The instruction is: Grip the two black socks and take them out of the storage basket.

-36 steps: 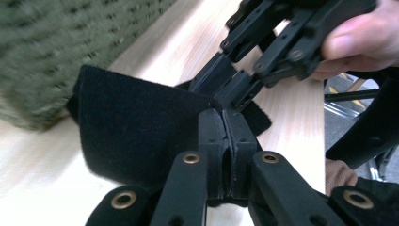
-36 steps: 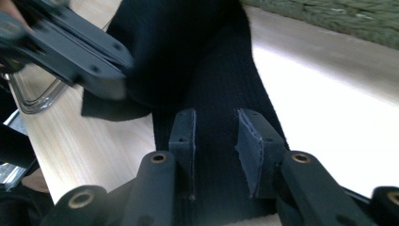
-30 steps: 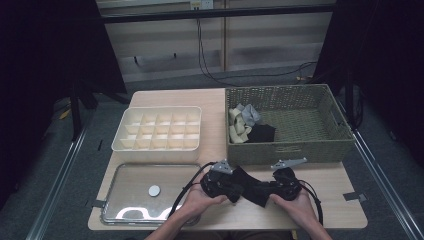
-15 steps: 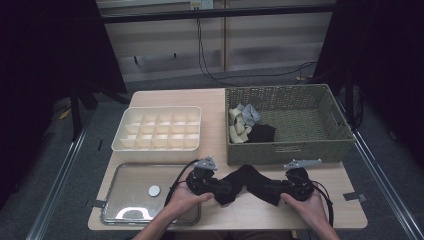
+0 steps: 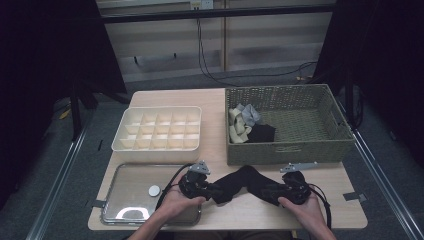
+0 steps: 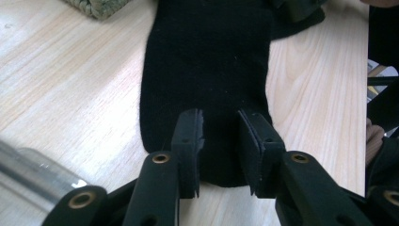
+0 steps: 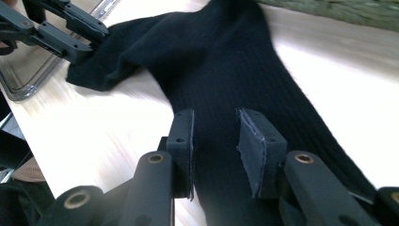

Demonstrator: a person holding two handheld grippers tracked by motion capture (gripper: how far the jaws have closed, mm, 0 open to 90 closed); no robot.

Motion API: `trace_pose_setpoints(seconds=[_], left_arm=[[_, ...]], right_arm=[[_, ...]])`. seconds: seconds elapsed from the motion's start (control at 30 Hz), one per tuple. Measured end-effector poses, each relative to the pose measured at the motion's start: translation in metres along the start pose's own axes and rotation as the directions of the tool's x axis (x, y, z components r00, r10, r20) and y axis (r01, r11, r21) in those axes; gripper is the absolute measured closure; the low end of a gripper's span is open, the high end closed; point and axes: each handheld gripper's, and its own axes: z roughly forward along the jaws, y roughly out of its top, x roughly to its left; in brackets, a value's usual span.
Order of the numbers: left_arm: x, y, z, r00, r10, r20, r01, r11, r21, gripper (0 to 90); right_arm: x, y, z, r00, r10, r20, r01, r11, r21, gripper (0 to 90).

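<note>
Spreading the black sock [image 5: 243, 181] flat, we find left gripper [image 6: 220, 129] jaws just parted, right gripper [image 7: 215, 134] apart.

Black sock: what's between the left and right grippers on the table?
In the high view the black sock spans the whole stretch from the left gripper to the right gripper, humped in the middle, on bare table.

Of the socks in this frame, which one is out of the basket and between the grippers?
The long black sock, stretched flat on the table in front of the wicker basket. The beige, grey and other dark socks lie bunched inside the basket's left end.
</note>
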Motion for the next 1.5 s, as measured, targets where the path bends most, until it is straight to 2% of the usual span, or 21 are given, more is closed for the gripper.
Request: trace_pose_setpoints(seconds=[0.2,0.23,0.27,0.33,0.4,0.57,0.7,0.83,0.93,1.07,1.13,1.17,1.23,1.37,1.4,1.43,1.5], left_arm=[[-0.002,-0.005,-0.004,0.9995,0.026,-0.018,-0.027,0.9996,-0.005,64.6],[-0.004,-0.005,-0.005,0.9985,0.036,-0.04,-0.036,0.9993,0.003,63.2],[-0.005,-0.007,-0.004,0.9993,0.032,-0.02,-0.033,0.9992,-0.024,61.7],[-0.007,-0.007,-0.005,0.9989,0.04,-0.026,-0.04,0.9992,-0.008,58.8],[-0.008,-0.007,-0.006,0.9983,0.051,-0.028,-0.052,0.9985,-0.017,57.8],[0.001,-0.009,-0.017,0.9997,0.003,-0.024,-0.004,0.9993,-0.036,65.2],[0.004,-0.012,-0.022,0.9994,-0.015,-0.032,0.013,0.9984,-0.054,66.5],[0.004,-0.012,-0.017,0.9995,0.005,-0.032,-0.006,0.9997,-0.025,67.4],[0.004,-0.012,-0.012,0.9993,0.022,-0.031,-0.022,0.9997,-0.002,77.1],[0.005,-0.011,-0.012,0.9994,0.01,-0.033,-0.01,1.0,-0.002,86.8],[0.007,-0.011,-0.013,0.9995,0.001,-0.033,-0.002,0.9999,-0.011,87.7],[0.007,-0.011,-0.015,0.9996,0.0,-0.029,0.0,1.0,0.001,87.9],[0.007,-0.012,-0.015,0.9996,-0.006,-0.026,0.006,0.9998,-0.02,87.9],[0.006,-0.011,-0.019,0.9998,-0.005,-0.019,0.005,0.9997,-0.024,87.6],[0.005,-0.011,-0.02,0.9991,-0.004,-0.042,0.003,0.9998,-0.02,87.6],[0.006,-0.012,-0.02,0.9998,-0.006,-0.018,0.005,0.9996,-0.027,87.6],[0.005,-0.012,-0.022,0.9999,-0.006,-0.011,0.006,0.9994,-0.033,87.3]], right_arm=[[-0.007,-0.011,-0.014,0.999,0.009,0.043,-0.008,1.0,-0.008,67.2],[-0.009,-0.013,-0.016,0.9987,0.009,0.049,-0.009,1.0,-0.013,67.6],[-0.009,-0.015,-0.019,0.9983,0.025,0.053,-0.024,1.0,-0.013,67.8],[-0.01,-0.017,-0.021,0.9983,0.017,0.055,-0.016,1.0,-0.017,67.8],[-0.009,-0.018,-0.022,0.9975,0.04,0.058,-0.039,0.999,-0.015,67.2],[-0.007,-0.014,-0.02,0.9984,0.043,0.036,-0.042,0.999,-0.026,63.2],[-0.004,-0.007,-0.018,0.9993,0.024,0.027,-0.023,0.999,-0.044,61.4],[-0.001,0.002,-0.011,0.9998,0.011,0.017,-0.01,0.999,-0.044,59.8],[0.0,0.012,-0.004,1.0,-0.007,0.002,0.007,0.999,-0.049,56.6],[0.002,0.025,0.007,0.9996,-0.029,-0.008,0.028,0.999,-0.042,52.5],[0.002,0.031,0.014,0.9992,-0.039,-0.005,0.039,0.999,-0.028,50.9],[0.002,0.033,0.018,0.999,-0.044,-0.003,0.043,0.999,-0.025,50.8],[0.003,0.038,0.023,0.9987,-0.051,-0.001,0.051,0.998,-0.022,50.8],[0.004,0.045,0.031,0.9986,-0.053,-0.006,0.053,0.998,-0.017,50.9],[0.004,0.045,0.034,0.9984,-0.056,-0.009,0.055,0.998,-0.015,51.0],[0.003,0.045,0.037,0.9983,-0.059,-0.006,0.059,0.998,-0.011,51.6],[0.004,0.044,0.039,0.9978,-0.065,0.009,0.065,0.998,0.002,54.8]])
